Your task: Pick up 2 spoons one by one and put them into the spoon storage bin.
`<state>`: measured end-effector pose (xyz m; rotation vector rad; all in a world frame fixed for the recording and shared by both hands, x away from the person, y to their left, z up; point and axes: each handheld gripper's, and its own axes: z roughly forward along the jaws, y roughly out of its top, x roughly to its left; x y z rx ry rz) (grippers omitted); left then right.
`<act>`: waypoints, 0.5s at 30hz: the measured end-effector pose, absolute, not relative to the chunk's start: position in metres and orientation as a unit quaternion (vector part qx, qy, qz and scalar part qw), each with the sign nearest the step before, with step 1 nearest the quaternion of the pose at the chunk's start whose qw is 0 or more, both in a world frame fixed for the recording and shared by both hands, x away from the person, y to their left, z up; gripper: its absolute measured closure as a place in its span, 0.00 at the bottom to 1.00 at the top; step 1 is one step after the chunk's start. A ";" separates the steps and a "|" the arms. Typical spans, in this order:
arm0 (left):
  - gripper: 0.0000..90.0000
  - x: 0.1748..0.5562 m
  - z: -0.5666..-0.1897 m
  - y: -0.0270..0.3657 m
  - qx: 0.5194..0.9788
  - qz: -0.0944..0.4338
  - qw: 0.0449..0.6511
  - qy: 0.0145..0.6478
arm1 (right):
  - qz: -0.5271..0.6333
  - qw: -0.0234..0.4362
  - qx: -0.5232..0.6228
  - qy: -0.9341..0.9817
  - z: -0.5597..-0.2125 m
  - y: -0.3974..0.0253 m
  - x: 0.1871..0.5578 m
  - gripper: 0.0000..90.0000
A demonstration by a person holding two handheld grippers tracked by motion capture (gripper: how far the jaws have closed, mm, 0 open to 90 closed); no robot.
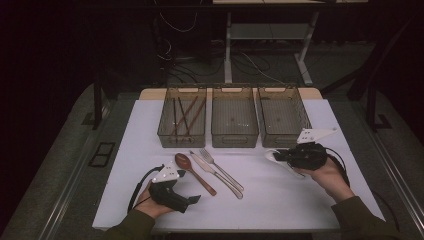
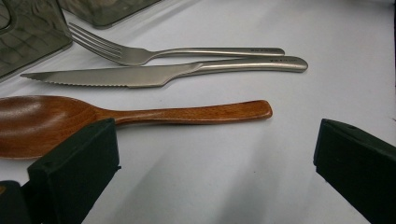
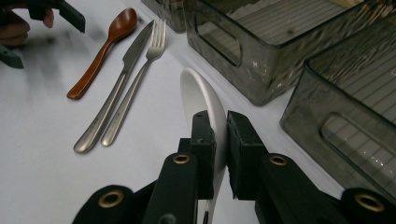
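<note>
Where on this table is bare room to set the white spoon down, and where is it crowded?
Bare cloth lies between the knife and the right gripper, and along the near edge between both hands. The middle bin and right bin look empty. Crowded: the wooden spoon, knife and fork lie side by side near the left gripper; the left bin holds chopsticks.

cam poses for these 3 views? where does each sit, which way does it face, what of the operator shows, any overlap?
High view: above the person's side, looking forward and down at the table and three bins; both forearms, left gripper, right gripper.
Left gripper view: low over the table, between its open jaws, toward wooden spoon, knife, fork.
Right gripper view: along jaws shut on white spoon, toward the cutlery and the left hand.
Shared: the cutlery shows in all three.
</note>
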<state>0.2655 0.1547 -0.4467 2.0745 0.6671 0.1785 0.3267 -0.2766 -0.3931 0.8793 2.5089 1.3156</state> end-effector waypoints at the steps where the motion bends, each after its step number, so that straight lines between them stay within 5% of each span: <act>1: 0.00 0.265 -0.447 0.155 0.843 0.072 0.459 0.270 | 0.441 0.089 0.295 0.843 -0.392 -0.275 0.329 0.91; 15: 0.00 0.267 -0.448 0.156 0.840 0.068 0.464 0.272 | 0.450 0.099 0.303 0.834 -0.378 -0.255 0.358 0.91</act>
